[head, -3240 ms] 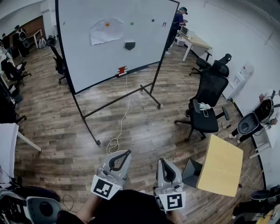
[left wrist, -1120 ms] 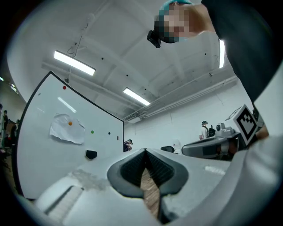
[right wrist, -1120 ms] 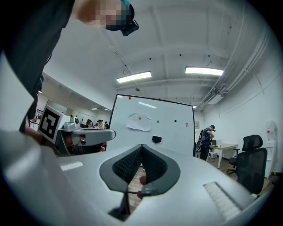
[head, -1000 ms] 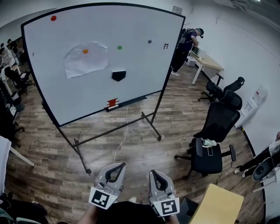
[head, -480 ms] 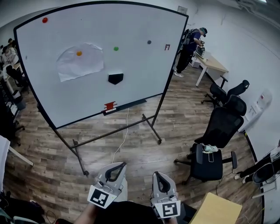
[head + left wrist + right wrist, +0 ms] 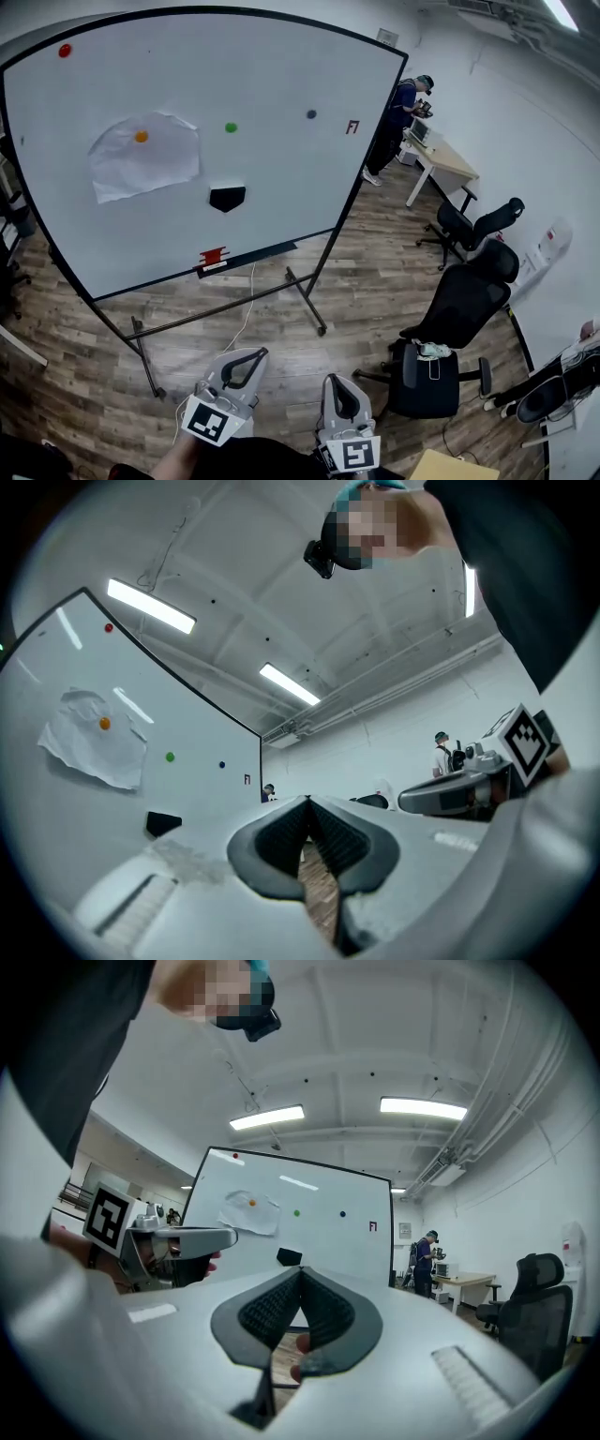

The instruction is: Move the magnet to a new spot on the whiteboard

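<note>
The whiteboard (image 6: 272, 75) stands on a wheeled frame ahead of me. Stuck to it are a red magnet (image 6: 65, 51) at the top left, an orange magnet (image 6: 141, 137) pinning a crumpled paper (image 6: 145, 164), a green magnet (image 6: 231, 127) and a dark blue magnet (image 6: 311, 114). My left gripper (image 6: 257, 354) and right gripper (image 6: 337, 382) hang low in front of me, well short of the board, both shut with nothing between the fingers. The green magnet (image 6: 297, 1212) shows above the right gripper (image 6: 300, 1271); the left gripper (image 6: 307, 803) points past the board's right edge.
A black eraser (image 6: 227, 198) sticks to the board, and a red object (image 6: 213, 257) sits on its tray. A cable (image 6: 246, 319) trails on the wooden floor. Black office chairs (image 6: 450, 319) stand at the right. A person (image 6: 394, 117) stands by a desk (image 6: 441, 159) beyond the board.
The whiteboard has grown larger and slid left in the head view as I came closer. Both grippers stay shut and low in front of me.
</note>
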`<state>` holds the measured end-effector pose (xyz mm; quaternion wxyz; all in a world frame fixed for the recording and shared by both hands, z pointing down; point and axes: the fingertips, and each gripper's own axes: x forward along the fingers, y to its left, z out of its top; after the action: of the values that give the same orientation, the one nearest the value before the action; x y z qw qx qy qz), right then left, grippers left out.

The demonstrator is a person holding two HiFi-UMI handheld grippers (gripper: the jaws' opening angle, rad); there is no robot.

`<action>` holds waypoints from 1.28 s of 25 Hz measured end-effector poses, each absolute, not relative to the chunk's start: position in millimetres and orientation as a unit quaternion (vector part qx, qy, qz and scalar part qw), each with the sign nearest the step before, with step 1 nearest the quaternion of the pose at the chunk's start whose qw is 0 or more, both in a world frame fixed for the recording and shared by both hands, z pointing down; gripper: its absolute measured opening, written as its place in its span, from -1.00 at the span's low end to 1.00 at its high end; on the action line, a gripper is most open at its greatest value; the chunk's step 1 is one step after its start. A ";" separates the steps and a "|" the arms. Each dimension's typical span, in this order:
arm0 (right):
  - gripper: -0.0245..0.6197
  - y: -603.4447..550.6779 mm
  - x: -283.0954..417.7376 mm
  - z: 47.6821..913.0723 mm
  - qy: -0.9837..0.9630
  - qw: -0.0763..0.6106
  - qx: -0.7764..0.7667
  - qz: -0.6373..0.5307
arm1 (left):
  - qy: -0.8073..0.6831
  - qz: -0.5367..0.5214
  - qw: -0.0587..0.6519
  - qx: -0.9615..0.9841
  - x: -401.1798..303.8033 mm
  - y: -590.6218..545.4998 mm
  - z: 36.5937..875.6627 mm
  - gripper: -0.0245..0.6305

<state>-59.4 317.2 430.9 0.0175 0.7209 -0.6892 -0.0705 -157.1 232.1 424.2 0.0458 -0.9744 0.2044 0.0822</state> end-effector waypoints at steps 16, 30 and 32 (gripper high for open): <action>-0.91 140.9 9.1 420.5 -0.663 0.012 0.744 -0.087 | 0.173 0.083 0.053 -0.980 -81.8 46.2 412.5 -0.92; -0.91 52.7 0.8 425.8 -0.688 0.026 0.719 -0.095 | 0.158 0.111 0.151 -0.969 -71.6 -21.9 392.1 -0.92; -0.92 41.6 -0.3 423.9 -0.698 0.028 0.708 -0.102 | 0.168 0.110 0.155 -0.967 -72.3 -31.1 390.7 -0.92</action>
<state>-0.3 41.6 423.9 0.0279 0.7081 -0.6982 -0.1016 -72.3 -31.1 390.7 0.1546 -0.9673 0.1682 0.1105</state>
